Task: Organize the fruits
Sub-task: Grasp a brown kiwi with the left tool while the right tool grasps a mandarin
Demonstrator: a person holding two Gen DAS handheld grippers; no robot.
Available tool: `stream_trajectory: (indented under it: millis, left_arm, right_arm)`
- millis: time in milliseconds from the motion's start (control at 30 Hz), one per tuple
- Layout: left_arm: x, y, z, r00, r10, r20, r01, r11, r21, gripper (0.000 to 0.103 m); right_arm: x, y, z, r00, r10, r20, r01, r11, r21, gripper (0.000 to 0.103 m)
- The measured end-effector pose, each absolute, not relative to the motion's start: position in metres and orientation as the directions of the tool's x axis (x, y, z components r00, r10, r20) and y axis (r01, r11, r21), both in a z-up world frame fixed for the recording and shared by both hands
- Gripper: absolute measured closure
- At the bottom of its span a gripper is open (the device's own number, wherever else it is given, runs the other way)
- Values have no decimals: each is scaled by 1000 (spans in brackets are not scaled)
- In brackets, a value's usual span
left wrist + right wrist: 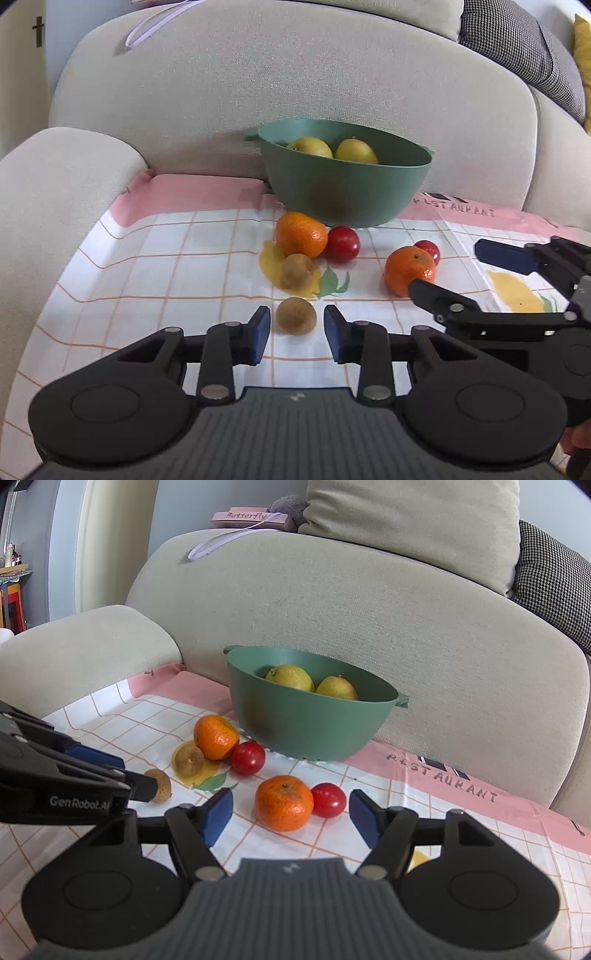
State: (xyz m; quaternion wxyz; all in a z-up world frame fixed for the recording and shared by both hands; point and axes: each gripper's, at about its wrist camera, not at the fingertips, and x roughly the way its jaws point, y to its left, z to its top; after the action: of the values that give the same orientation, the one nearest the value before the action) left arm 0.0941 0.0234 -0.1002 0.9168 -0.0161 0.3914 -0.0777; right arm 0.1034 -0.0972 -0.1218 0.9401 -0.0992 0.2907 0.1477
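Observation:
My left gripper [297,314] hangs low over the checked cloth with a small brown fruit [296,316] between its blue pads [263,332]; a thin gap shows on each side, so it is open. A second brown fruit [297,271], an orange [301,234] and a red fruit [342,243] lie behind. My right gripper [291,795] stands open just short of another orange [283,803] and a red fruit [328,800]. A green bowl [306,723] behind holds two yellow-green fruits [291,677].
The cloth [147,277] covers a beige sofa seat, with the armrest [55,173] at left and the backrest [258,92] right behind the bowl. Cushions [406,520] and a pink box [247,517] sit on top of the backrest.

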Motion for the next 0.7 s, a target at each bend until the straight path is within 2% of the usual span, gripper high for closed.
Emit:
stream_trajectory:
  millis: [100,267,700]
  left_arm:
    - [93,21,-102,693,-146,-706,130,988,-77,63]
    - [94,19,-106,688,-137,-712,133,989,-62,64]
    - [98,18,-111,698,-132,-704,160,987,-26,64]
  right_arm:
    - [107,-98,-124,784,221,-580,-334,938,-95,37]
    - [111,-98,-127,776,236,-585,-346,935,-82,44]
    - [122,-100,-135,756,268,-598,-363,931,-42,49]
